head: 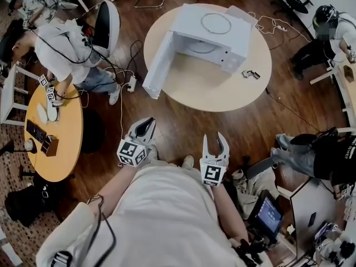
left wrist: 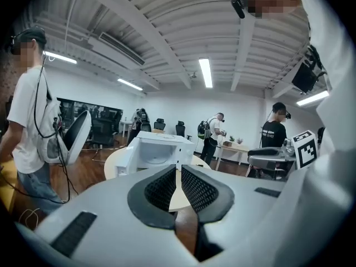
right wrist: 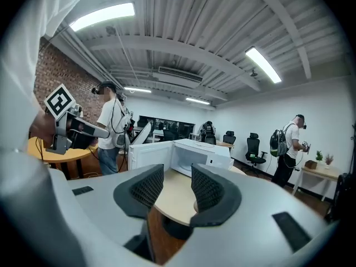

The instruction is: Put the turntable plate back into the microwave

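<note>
Bending over a small wooden table (head: 67,143) at the far left, a person (head: 61,49) in a white top works apart from the task.

Nearer the middle, the left gripper (head: 148,122) is held out from the wearer's body over the wood floor, well short of the round table (head: 189,88). In its own view its jaws are drawn together, the tips all but meeting, with nothing between them (left wrist: 178,168).

On the round table stands the white microwave (head: 222,38), its door (head: 158,65) swung wide to the left. A thin-rimmed circle that reads as the clear plate (head: 216,23) lies flat on the microwave's roof. A pale round shape also shows on the cavity floor, and I cannot tell what it is.

To the right, the right gripper (head: 214,141) points at the table from the same distance. Its jaws stand well apart and empty, framing the table edge and the open microwave beyond (right wrist: 177,174). Neither gripper touches anything.
</note>
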`<action>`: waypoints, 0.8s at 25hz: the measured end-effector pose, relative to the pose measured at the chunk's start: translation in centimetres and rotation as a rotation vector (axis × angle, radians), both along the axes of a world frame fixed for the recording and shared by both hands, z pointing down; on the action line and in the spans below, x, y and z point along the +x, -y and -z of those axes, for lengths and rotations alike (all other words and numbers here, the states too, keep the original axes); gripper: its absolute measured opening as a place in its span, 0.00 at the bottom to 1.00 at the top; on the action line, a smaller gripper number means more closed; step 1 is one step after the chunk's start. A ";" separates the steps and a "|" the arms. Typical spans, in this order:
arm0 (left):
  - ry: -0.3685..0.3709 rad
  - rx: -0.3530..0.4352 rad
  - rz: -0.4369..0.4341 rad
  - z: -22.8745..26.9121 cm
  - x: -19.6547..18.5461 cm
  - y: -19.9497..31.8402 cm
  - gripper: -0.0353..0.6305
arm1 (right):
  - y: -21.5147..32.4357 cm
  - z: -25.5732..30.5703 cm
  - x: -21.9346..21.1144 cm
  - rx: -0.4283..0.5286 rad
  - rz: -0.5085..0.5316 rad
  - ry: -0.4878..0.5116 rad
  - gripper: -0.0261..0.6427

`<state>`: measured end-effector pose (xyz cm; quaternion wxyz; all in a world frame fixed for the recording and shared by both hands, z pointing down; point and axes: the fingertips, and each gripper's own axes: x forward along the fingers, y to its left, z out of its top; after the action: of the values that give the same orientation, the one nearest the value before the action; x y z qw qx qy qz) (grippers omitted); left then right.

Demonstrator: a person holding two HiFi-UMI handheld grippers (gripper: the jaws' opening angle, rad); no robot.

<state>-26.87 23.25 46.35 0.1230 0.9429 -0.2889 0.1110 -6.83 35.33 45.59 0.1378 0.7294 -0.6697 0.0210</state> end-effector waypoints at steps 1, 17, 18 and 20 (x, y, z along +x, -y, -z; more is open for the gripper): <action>0.001 -0.006 -0.005 -0.2 -0.3 0.1 0.11 | -0.3 -0.4 -0.2 -0.021 -0.008 -0.005 0.26; 0.086 -0.106 -0.161 -6.7 -3.8 1.1 0.11 | -0.3 -6.6 -3.5 -0.150 -0.134 -0.038 0.26; 0.088 -0.111 -0.168 -7.0 -3.8 1.1 0.11 | -0.2 -6.9 -3.7 -0.156 -0.139 -0.035 0.26; 0.090 -0.116 -0.183 -7.4 -3.7 1.2 0.11 | -0.1 -7.1 -4.0 -0.162 -0.148 -0.033 0.26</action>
<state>-30.57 22.07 53.73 0.1537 0.9506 -0.2000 0.1807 -10.79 35.46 52.69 0.2056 0.7636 -0.6077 0.0733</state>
